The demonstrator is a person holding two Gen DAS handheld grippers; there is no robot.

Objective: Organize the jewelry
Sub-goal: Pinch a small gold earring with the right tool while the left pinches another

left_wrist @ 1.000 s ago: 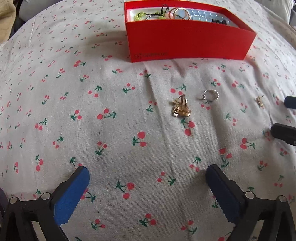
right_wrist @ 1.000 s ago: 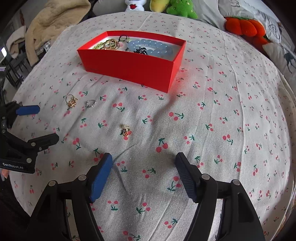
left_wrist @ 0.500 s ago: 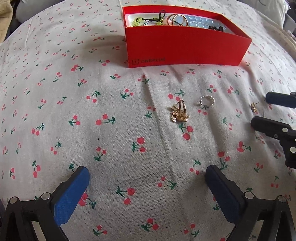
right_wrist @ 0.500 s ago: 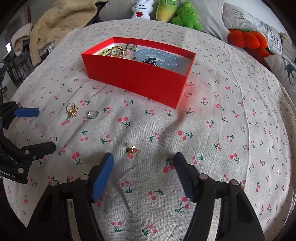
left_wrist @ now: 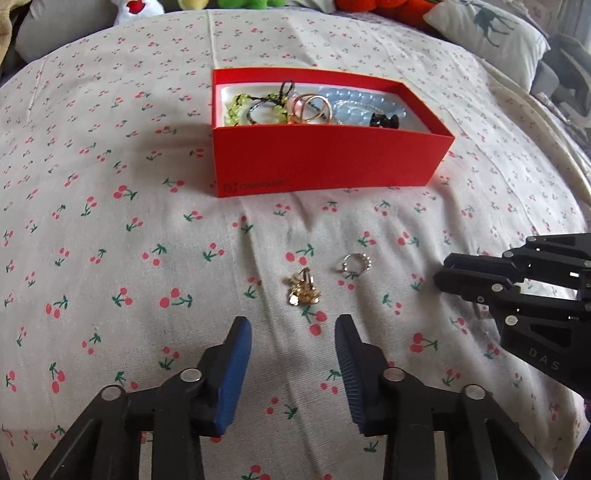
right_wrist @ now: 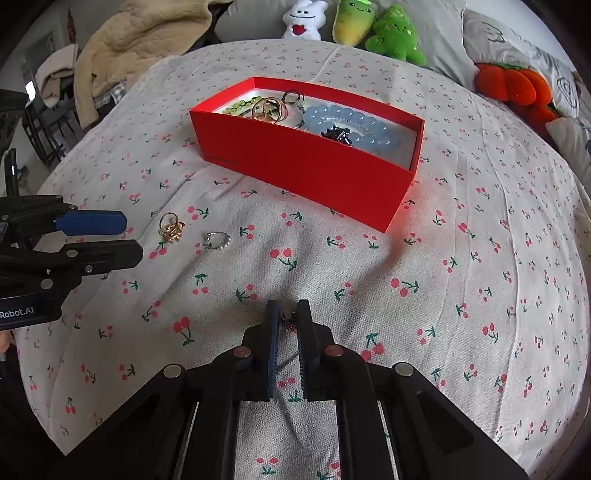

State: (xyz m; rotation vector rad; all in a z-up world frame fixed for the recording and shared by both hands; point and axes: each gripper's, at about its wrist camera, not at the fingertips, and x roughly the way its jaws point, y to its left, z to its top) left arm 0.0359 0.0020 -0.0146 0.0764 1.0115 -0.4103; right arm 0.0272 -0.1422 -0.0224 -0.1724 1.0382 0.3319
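Observation:
A red box (left_wrist: 325, 166) (right_wrist: 306, 173) on the cherry-print cloth holds a blue bead bracelet (left_wrist: 360, 105), green beads and gold rings. A gold ring (left_wrist: 303, 290) (right_wrist: 170, 227) lies just beyond my left gripper (left_wrist: 292, 321) (right_wrist: 129, 238). Its jaws are closing with nothing between the blue pads. A silver ring (left_wrist: 352, 263) (right_wrist: 218, 240) lies just right of the gold one. My right gripper (right_wrist: 288, 308) (left_wrist: 443, 271) is shut on a small earring (right_wrist: 289, 322), pinched at its fingertips down on the cloth.
Plush toys (right_wrist: 369, 26) and an orange plush (right_wrist: 509, 88) sit along the far edge of the bed. A beige blanket (right_wrist: 140, 37) is heaped at the far left. Patterned pillows (left_wrist: 487, 33) lie at the far right.
The left jaws have narrowed from wide open, and that view has lifted to show more of the box. The right jaws have closed onto the small earring that lay ahead of them.

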